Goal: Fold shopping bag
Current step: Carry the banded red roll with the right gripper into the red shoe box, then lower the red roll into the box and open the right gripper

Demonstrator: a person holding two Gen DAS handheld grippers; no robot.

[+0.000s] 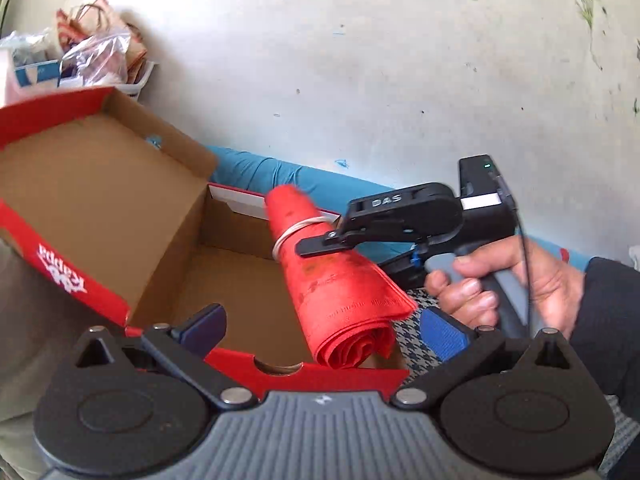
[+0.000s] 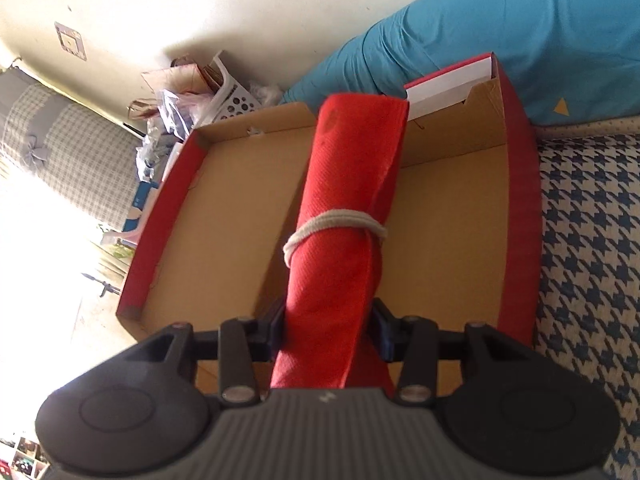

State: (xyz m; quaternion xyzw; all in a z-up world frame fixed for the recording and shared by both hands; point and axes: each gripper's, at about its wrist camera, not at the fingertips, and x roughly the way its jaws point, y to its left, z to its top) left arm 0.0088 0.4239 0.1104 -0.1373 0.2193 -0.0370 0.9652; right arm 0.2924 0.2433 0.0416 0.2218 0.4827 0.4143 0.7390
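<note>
We see a pale wall [image 1: 360,60] behind a bed covered in a teal sheet [image 2: 540,40], with a blue-and-white houndstooth cloth [image 2: 580,240] beside it. On that cloth sits an open red cardboard shoebox [image 2: 520,200], its lid [image 1: 80,184] tipped up and back to show the brown inside, white lettering on its red rim. A white basket [image 2: 234,100] stuffed with paper and plastic bags stands by the wall past the box. Over the box we hold the red shopping bag [image 2: 340,208], rolled into a tight tube and tied round the middle with a whitish cord [image 2: 332,220]. Our right gripper [image 2: 328,328] pinches the roll at its near end, a blue-padded finger pressed on either side of the fabric, so the tube juts out above the box's bare floor. In the left wrist view the same gripper comes in from the right, a hand [image 1: 508,280] in a dark sleeve squeezing its grey trigger, the roll's spiral end pointing toward the camera. Our left gripper [image 1: 324,320] is spread wide, its blue pads [image 1: 442,334] apart and gripping nothing, just short of the roll's open end.
</note>
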